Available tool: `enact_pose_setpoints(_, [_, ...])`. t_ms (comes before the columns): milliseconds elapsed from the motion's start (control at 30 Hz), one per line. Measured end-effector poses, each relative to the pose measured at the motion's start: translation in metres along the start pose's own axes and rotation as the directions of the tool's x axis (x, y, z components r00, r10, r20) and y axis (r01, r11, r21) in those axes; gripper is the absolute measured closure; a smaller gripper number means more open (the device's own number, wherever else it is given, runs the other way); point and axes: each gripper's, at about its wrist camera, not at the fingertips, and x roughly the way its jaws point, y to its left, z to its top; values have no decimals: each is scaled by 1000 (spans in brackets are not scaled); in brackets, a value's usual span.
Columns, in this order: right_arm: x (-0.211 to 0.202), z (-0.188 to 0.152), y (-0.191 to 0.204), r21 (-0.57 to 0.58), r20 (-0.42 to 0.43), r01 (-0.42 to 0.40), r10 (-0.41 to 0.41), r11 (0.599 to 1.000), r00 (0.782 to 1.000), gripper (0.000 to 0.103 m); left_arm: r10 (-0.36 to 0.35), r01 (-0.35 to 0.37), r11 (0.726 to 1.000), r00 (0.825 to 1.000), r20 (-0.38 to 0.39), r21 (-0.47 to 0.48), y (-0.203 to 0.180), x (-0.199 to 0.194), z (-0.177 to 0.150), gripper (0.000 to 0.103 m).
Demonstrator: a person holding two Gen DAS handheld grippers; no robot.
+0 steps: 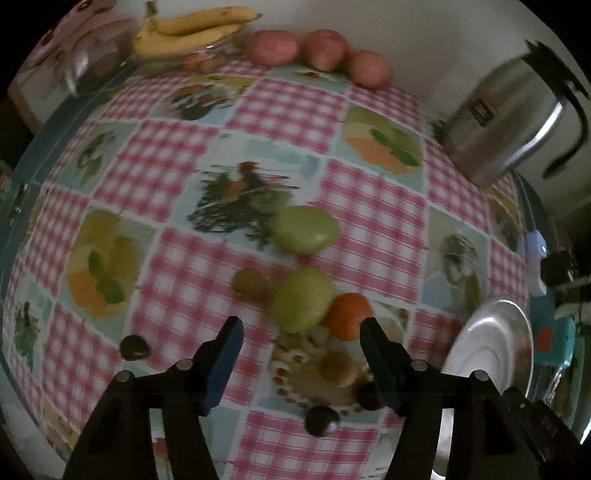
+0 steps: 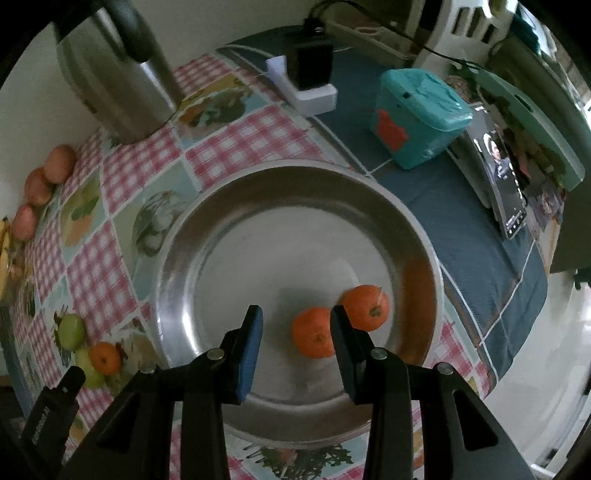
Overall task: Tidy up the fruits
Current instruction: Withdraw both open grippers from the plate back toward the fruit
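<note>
Left gripper fingers apart over tangerine, near plate rim.

Shiny metal plate, glossy tablecloth

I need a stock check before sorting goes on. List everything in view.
Oranges: three; two in the metal plate, one on the tablecloth.
Green fruits: two, mid-cloth.
Red fruits: three, by the wall.
Bananas: one bunch, yellow, glass bowl.
Metal plate: one, silver.
Kettle: one, steel.
Teal box: one, blue cloth.
Phone: one, propped.
Left gripper: open, empty.
Right gripper: open over plate.
</note>
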Motion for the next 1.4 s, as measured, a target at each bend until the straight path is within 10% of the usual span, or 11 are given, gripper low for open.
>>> enact_pose_setpoints(667, [1,-27,42,-154,-4,37,-38,987,999,63,72,-74,996,997,31,51,11,-4,-4,2])
enact_pose_setpoints(1000, [-4,-44,60,-205,29,20,-14,979,999,32,96,-99,994,992,77,43,32,-19,-7,0])
enact_pose_setpoints(1400, [-26,-52,83,-210,104,-80,103,974,989,21,118,-119,993,979,166,-6,76,-50,6,0])
